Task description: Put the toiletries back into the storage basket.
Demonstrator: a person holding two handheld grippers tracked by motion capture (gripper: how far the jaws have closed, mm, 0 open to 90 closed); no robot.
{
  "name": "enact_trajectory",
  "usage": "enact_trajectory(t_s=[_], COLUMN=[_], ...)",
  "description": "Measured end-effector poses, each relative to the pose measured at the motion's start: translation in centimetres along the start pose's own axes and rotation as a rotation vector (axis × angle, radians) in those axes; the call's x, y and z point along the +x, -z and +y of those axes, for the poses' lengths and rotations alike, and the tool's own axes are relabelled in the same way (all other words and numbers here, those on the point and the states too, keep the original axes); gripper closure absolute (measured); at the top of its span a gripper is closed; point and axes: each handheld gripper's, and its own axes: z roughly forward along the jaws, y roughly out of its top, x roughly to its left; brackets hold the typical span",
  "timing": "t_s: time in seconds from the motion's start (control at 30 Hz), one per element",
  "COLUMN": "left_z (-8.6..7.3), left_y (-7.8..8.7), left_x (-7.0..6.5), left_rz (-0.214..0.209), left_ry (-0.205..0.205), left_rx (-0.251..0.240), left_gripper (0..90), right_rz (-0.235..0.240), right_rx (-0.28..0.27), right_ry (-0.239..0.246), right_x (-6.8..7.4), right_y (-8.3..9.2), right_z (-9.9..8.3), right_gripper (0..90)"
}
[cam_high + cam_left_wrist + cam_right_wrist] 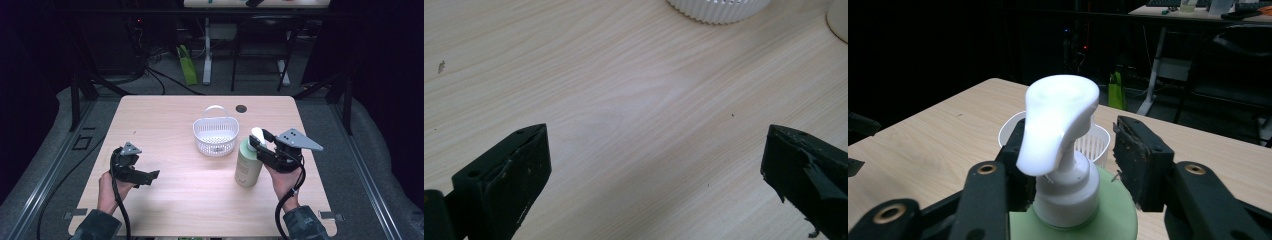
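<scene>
The green pump bottle (248,167) stands at 4 o'clock from the white basket (216,136). The right gripper (1075,165) sits around its white neck; the right pad shows a gap. The left gripper (654,165) gapes open over bare table (624,100).

dark room, wooden table (165,190), grey floor (165,87)
</scene>
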Motion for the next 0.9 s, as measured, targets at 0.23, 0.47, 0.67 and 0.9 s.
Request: enact_trajectory(t_s=[0.23, 0.47, 0.67, 0.9], left_z=[-0.01, 0.00, -0.01, -0.01], left_y=[0.01, -0.03, -0.04, -0.04], left_x=[0.03, 0.01, -0.02, -0.01], left_rz=[-0.001, -0.001, 0.000, 0.000], left_ry=[-0.002, -0.006, -0.009, -0.009], left_rx=[0.001, 0.003, 0.002, 0.003], left_gripper=[0.0, 0.0, 0.0, 0.0], right_rz=[0.008, 0.027, 0.034, 0.025], right_rx=[-0.019, -0.039, -0.069, -0.069], right_ry=[0.023, 0.017, -0.014, -0.004], right_x=[0.32, 0.45, 0.42, 0.52], right_y=[0.02, 0.11, 0.22, 0.21], right_z=[-0.07, -0.10, -0.30, -0.26], right_gripper=[61.7, 64.1, 66.5, 67.5])
